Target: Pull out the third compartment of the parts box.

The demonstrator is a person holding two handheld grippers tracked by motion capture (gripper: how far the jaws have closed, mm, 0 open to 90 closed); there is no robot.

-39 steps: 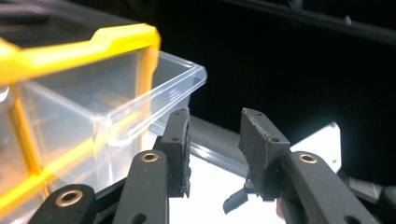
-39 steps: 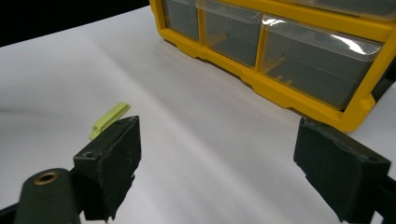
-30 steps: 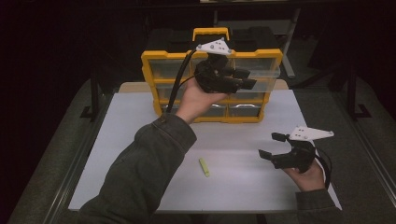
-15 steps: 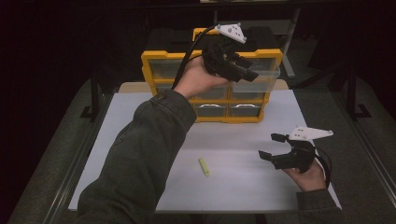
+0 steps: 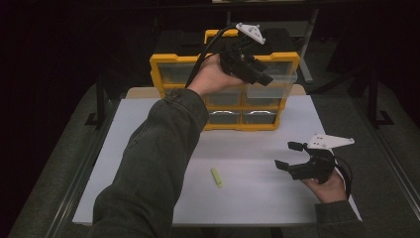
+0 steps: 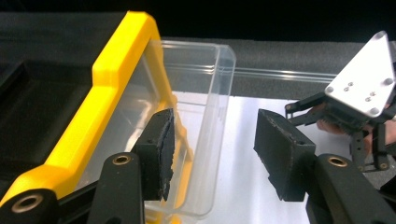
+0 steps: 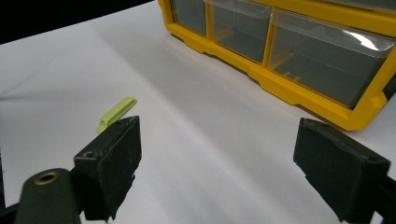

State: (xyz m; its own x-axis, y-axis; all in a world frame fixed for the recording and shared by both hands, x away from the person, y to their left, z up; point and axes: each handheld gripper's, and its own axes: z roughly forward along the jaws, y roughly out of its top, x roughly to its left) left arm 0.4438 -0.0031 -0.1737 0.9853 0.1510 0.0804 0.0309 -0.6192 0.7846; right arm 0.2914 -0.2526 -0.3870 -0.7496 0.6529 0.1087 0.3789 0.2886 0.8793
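A yellow drawer cabinet (image 5: 163,62) stands at the back of the white table. Its top right clear drawer (image 5: 280,87) is pulled out. My left gripper (image 5: 263,78) is raised at that drawer, pointing right and down. In the left gripper view the jaws have just been opening, and the gripper (image 6: 212,128) stands open. The drawer's (image 6: 201,70) clear front wall lies between the pads, touched by neither. My right gripper (image 5: 288,155) rests low at the front right, open and empty (image 7: 217,140). A small green piece (image 5: 216,177) lies flat on the table, left of it (image 7: 116,113).
The table's white top (image 5: 148,134) ends in dark metal rails on both sides. The cabinet's lower drawers (image 7: 322,65) are pushed in. The grey plate (image 6: 364,79) of the right gripper shows beyond the left jaws.
My left hand has lifted from the cabinet's front face to its top right corner, and its jaws stand wider apart. The right gripper and the green piece have stayed put.
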